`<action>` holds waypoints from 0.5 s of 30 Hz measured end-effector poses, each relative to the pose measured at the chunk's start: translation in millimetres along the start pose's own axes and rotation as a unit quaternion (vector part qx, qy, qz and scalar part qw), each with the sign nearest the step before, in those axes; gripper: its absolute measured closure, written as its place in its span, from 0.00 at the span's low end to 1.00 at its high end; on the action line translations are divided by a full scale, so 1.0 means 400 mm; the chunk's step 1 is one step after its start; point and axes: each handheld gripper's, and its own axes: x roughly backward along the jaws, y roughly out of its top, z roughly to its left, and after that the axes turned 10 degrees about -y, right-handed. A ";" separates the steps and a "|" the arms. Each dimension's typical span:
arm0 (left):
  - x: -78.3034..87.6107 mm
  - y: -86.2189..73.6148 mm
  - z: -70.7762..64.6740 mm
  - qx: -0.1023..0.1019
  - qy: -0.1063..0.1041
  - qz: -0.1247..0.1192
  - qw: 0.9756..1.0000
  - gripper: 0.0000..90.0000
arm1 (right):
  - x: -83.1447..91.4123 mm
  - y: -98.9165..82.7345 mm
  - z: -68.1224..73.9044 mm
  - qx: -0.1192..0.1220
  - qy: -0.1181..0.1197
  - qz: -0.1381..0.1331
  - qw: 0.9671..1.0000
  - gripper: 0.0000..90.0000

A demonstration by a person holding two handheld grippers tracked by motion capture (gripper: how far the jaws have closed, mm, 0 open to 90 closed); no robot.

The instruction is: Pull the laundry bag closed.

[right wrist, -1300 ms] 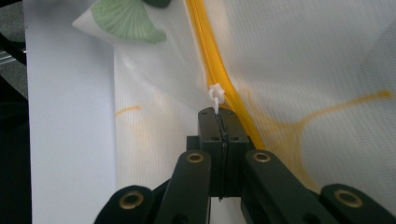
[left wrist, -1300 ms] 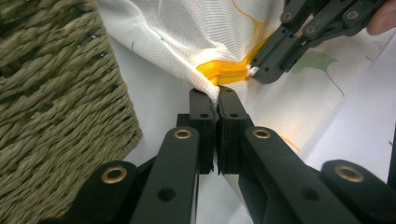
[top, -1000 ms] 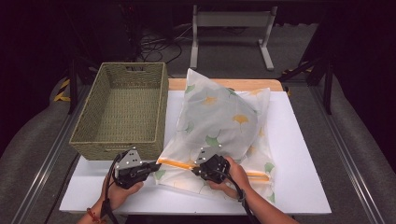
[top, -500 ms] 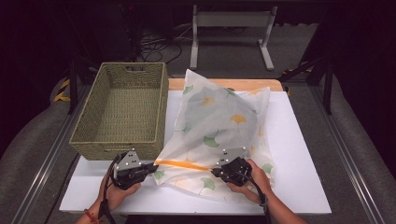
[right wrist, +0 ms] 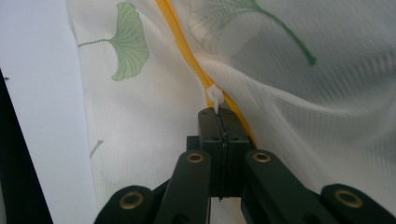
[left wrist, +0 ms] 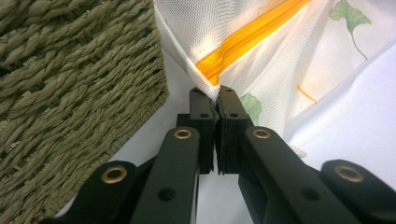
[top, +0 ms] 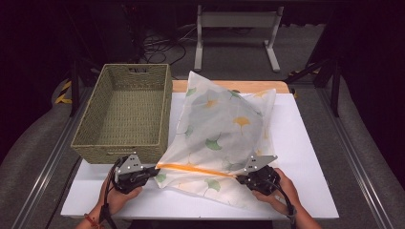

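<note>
Right tool (right wrist: 218, 112) | pinches white zipper pull (right wrist: 215, 99) (high view hides it); mesh bag (top: 224, 129)

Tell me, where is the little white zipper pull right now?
In the right gripper view the zipper pull sits pinched in the right gripper, on the orange zipper along the pillowcase's near edge.

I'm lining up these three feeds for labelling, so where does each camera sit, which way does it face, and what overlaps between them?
High view: above the person's side, looking forward and down on the white table, basket and pillowcase; both hands show, with the left gripper and right gripper.
Left gripper view: rides the left gripper, looking along its shut jaws, clamped on the pillowcase corner at the end of the orange zipper, beside the basket.
Right gripper view: rides the right gripper, shut on the white zipper pull.
All three share the zipper.
</note>
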 end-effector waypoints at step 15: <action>0.015 -0.010 0.006 0.001 0.008 -0.001 1.000 0.97 | 0.024 -0.049 -0.012 -0.009 -0.007 0.013 1.000 1.00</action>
